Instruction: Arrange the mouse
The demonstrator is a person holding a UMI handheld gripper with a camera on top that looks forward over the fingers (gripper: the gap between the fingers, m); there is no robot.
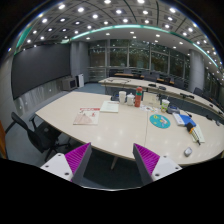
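Note:
A small grey mouse [187, 152] lies near the front edge of the long cream table [120, 128], to the right of my fingers and a little beyond them. A round blue mat [160, 121] lies on the table farther in. My gripper [113, 160] is open and empty, held above the floor in front of the table's edge. Its purple pads [78, 159] stand wide apart with nothing between them.
Papers [87, 116], bottles and small items [137, 98] and a keyboard-like strip [196, 128] lie on the table. A black chair [30, 132] stands at the left. More desks stand at the back by the windows.

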